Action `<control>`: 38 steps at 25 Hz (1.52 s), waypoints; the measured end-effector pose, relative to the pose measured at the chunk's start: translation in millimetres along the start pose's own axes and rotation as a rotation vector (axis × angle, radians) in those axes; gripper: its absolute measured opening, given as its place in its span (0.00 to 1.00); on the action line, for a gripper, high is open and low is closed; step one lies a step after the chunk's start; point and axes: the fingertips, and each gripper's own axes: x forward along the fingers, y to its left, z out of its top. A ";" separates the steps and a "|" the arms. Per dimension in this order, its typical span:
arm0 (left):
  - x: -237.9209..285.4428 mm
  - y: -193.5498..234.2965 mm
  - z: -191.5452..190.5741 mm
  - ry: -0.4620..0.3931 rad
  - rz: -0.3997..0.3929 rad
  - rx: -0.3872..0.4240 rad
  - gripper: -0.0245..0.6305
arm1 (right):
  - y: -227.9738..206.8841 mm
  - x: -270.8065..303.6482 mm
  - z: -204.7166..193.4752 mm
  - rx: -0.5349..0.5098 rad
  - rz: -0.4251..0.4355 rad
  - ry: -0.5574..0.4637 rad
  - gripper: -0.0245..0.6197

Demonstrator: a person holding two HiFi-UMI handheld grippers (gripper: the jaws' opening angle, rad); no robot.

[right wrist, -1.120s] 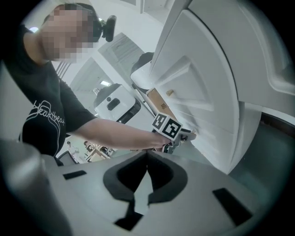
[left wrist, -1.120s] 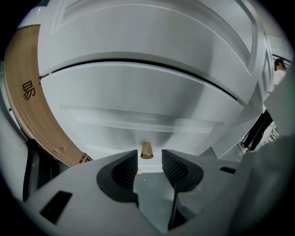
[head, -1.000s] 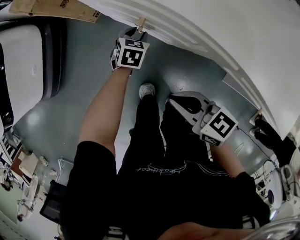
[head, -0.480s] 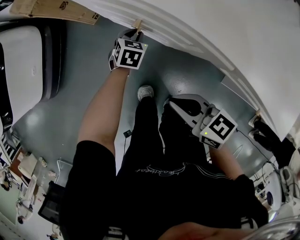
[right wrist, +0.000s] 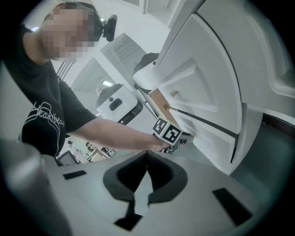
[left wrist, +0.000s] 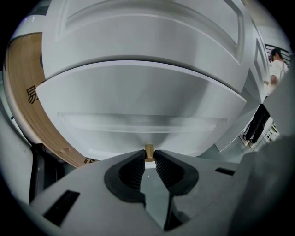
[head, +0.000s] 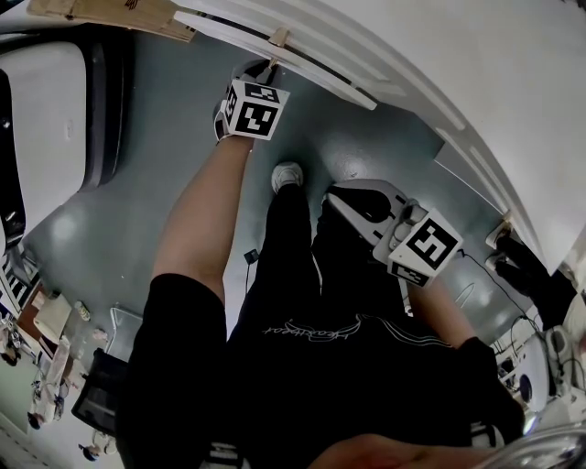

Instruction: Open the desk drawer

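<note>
The white drawer front point(left wrist: 138, 101) fills the left gripper view, with a small brass-coloured knob point(left wrist: 149, 151) at its lower middle. My left gripper point(left wrist: 149, 156) has just been closing and now pinches that knob between its ribbed pads. In the head view the left gripper point(head: 268, 64) reaches up to the knob point(head: 277, 38), and the drawer front point(head: 330, 78) stands slightly out from the desk with a dark gap behind it. My right gripper point(head: 337, 197) hangs lower right over the floor, shut and empty; its tips point(right wrist: 146, 154) meet in the right gripper view.
A wooden board point(head: 101, 11) leans at the top left beside the drawer. A white rounded unit point(head: 46, 119) stands at the left. The person's shoe point(head: 287, 174) rests on the grey floor point(head: 165, 156) below the drawer. White desk panels point(head: 476, 82) run along the right.
The left gripper's jaws have closed on the knob. The drawer front has come a little way out, showing a dark gap behind it. The right gripper has stayed in place.
</note>
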 end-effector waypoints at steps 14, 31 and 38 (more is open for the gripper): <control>-30.1 -2.4 -40.5 0.045 0.001 -0.007 0.15 | 25.7 4.6 6.7 0.001 0.007 0.013 0.05; -69.3 -4.7 -92.3 0.051 0.007 -0.024 0.15 | 36.1 24.0 -9.1 -0.045 0.011 0.082 0.05; -87.7 -7.9 -119.4 0.071 0.002 -0.030 0.15 | 35.0 29.9 -10.4 -0.070 0.001 0.105 0.05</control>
